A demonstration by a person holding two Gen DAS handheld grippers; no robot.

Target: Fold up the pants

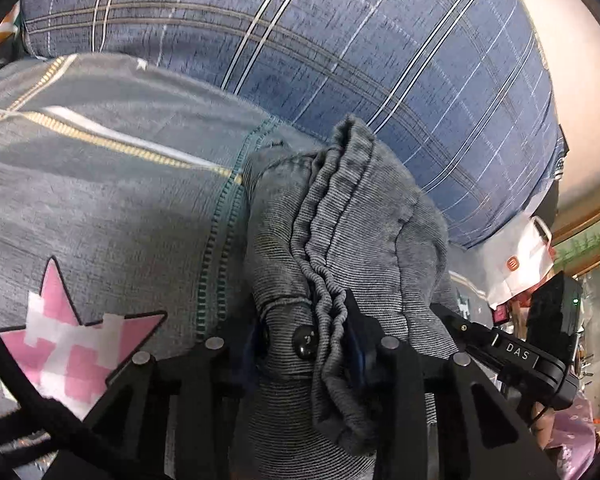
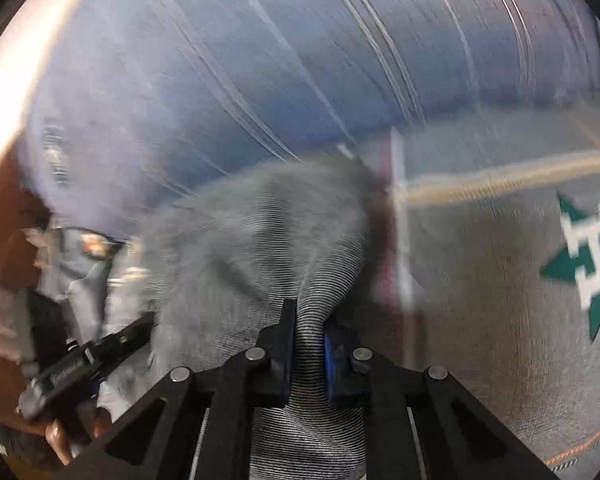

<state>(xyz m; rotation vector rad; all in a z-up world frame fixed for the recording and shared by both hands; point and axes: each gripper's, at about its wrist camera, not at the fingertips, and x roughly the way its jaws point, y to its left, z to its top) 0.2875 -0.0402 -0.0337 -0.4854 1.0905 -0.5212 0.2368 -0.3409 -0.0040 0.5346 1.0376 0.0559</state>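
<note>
Over plaid bedding (image 1: 340,60), each hand-held gripper (left (image 1: 308,344), right (image 2: 306,344)) pinches bunched pants (image 1: 352,216).

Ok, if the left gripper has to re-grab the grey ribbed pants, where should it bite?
Probably the gathered waistband beside the dark button of the grey ribbed pants, coming from below as the left gripper does now; that bunched, stitched edge gives the jaws thickness.
</note>
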